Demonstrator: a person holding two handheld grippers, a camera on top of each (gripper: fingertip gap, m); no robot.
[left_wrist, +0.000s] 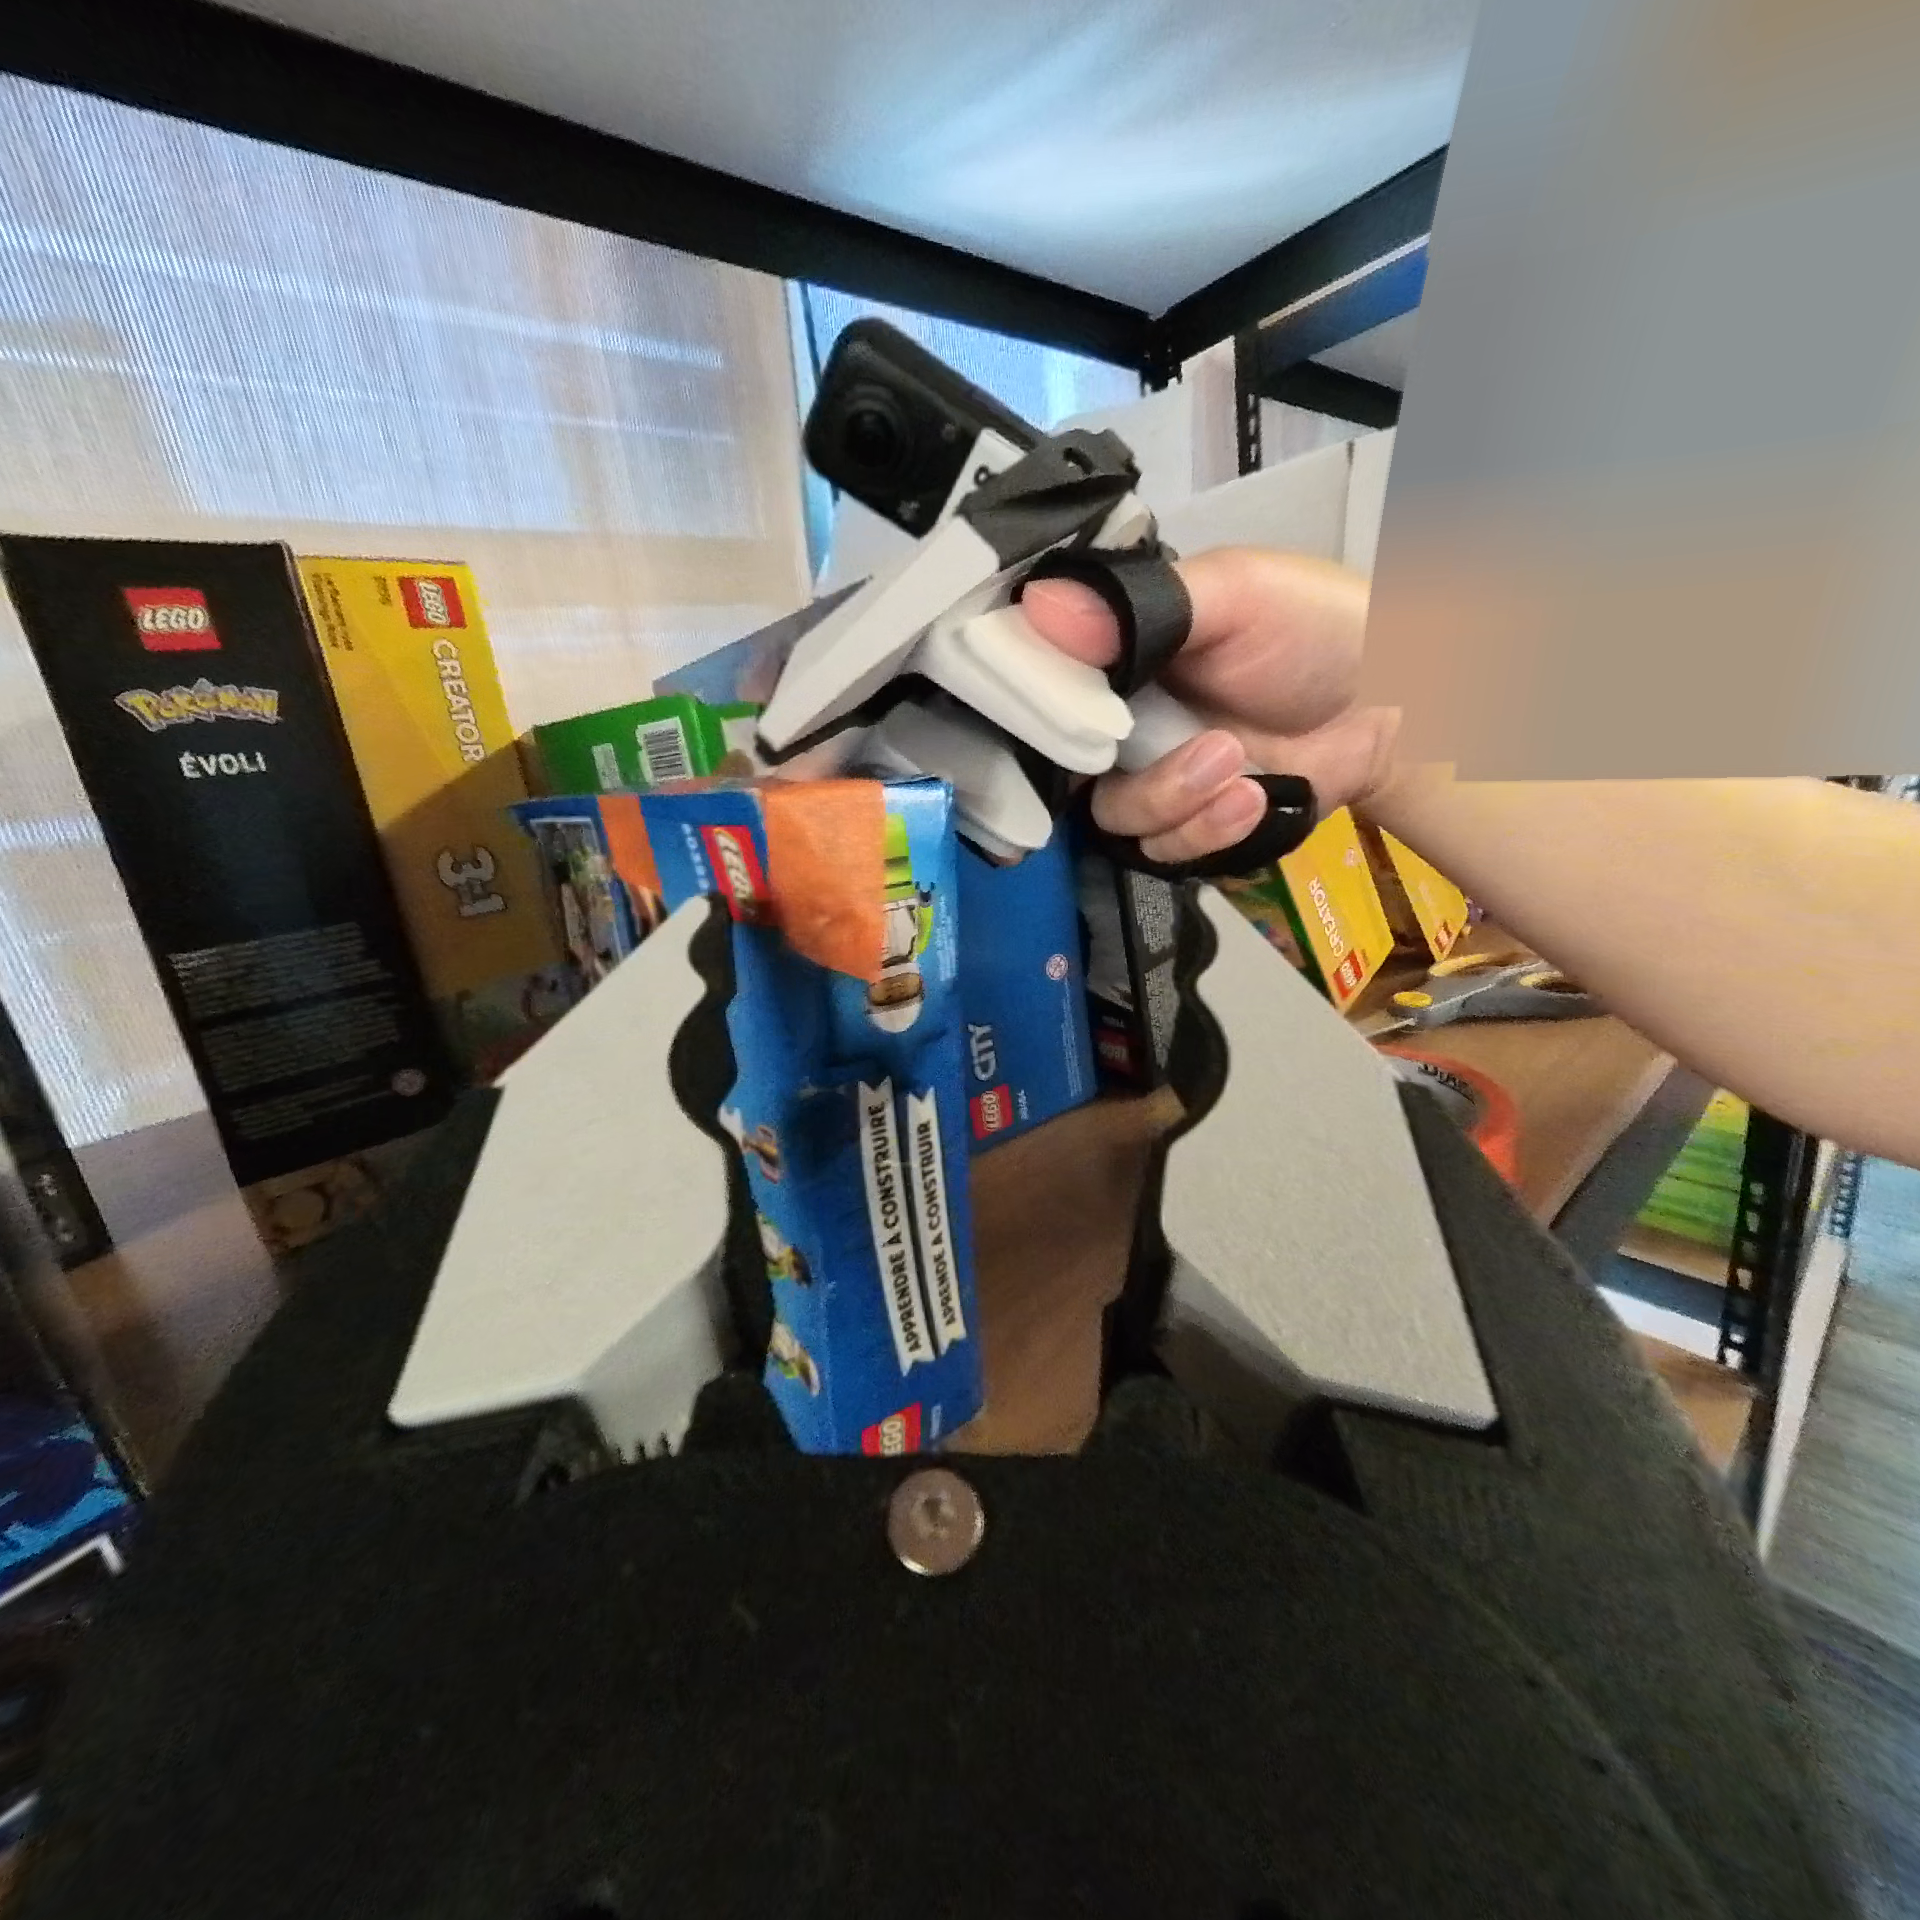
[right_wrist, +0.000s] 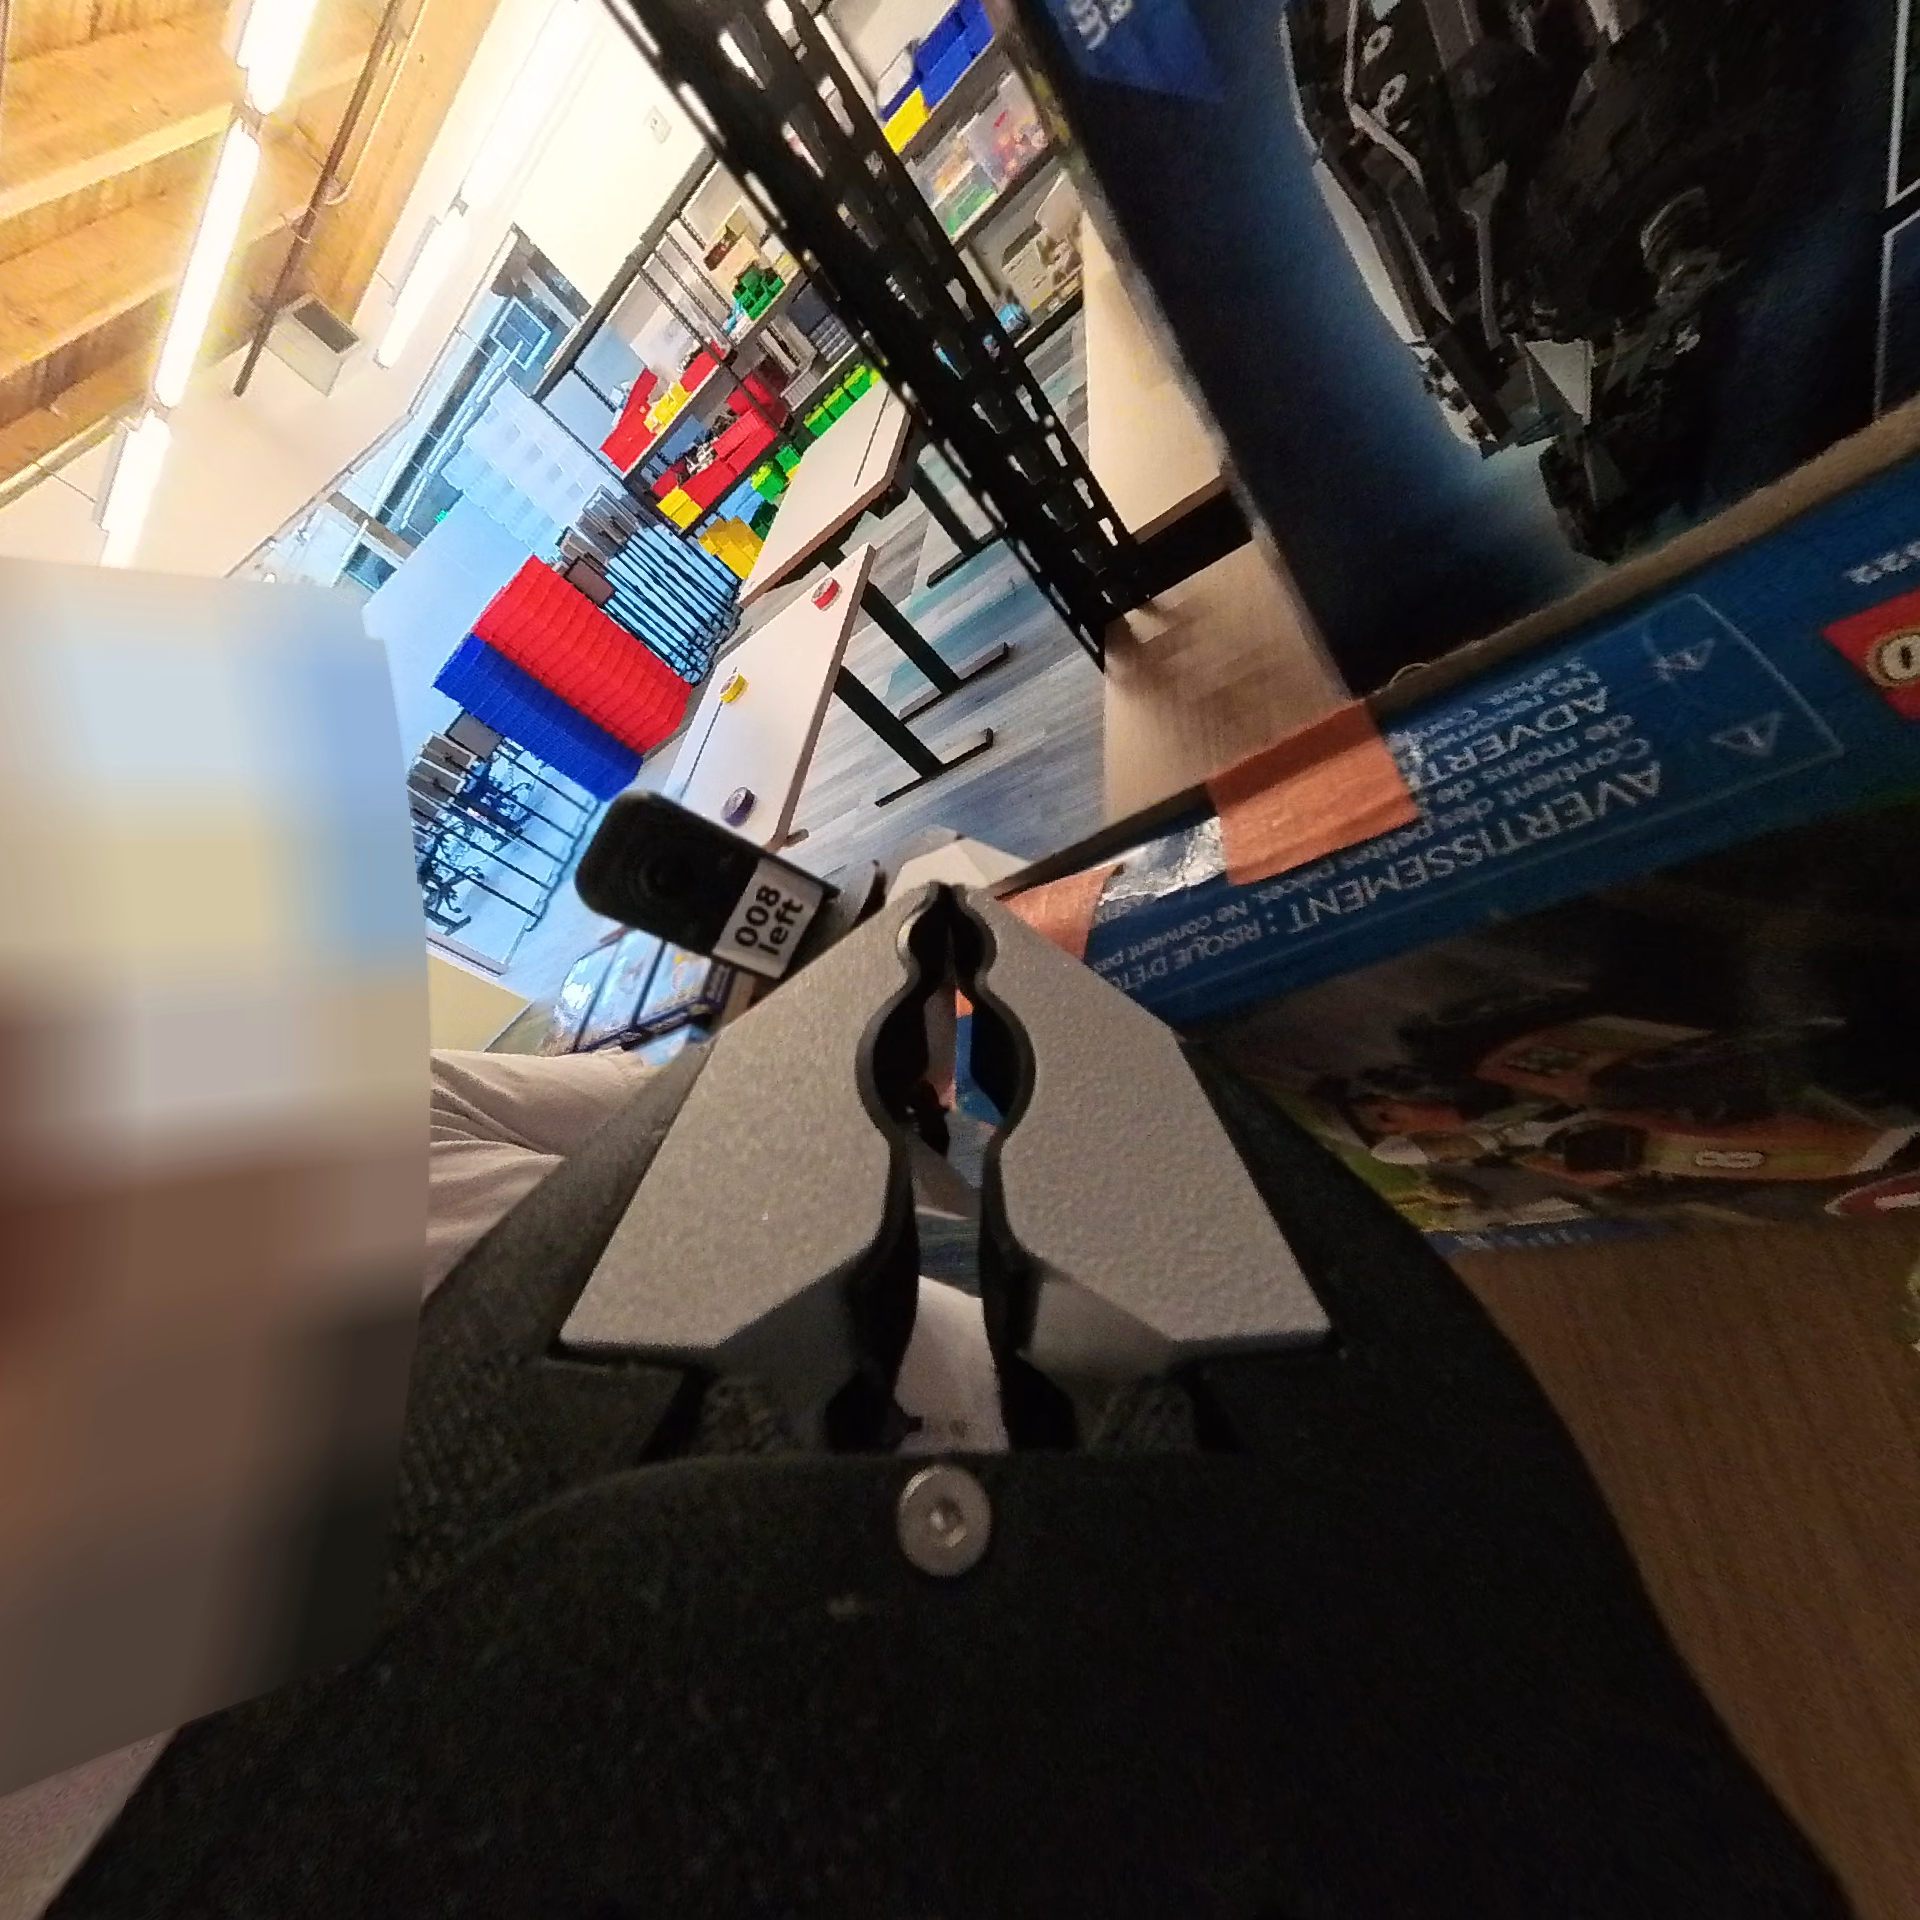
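Note:
A narrow blue toy-brick box (left_wrist: 862, 1143) patched with orange tape stands tilted between the fingers of my left gripper (left_wrist: 951, 914). The jaws are open. The box rests against the left finger, with a gap to the right finger. My right gripper (left_wrist: 992, 821), held by a hand (left_wrist: 1247, 675), comes down from above onto the box's top right corner. In the right wrist view my right gripper (right_wrist: 940, 899) is shut, its tips pinching the thin taped end of the blue box (right_wrist: 1507, 821). The left gripper's camera (right_wrist: 675, 878) shows just beyond the tips.
On the wooden shelf (left_wrist: 1049, 1247) stand a black box (left_wrist: 208, 831), a yellow box (left_wrist: 457, 727), a green box (left_wrist: 623, 738) and another blue box (left_wrist: 1023, 987). More yellow boxes (left_wrist: 1340, 914) and scissors (left_wrist: 1486, 997) lie right. A shelf board hangs overhead (left_wrist: 727, 208). The grippers' ends are close to 4 cm from one another.

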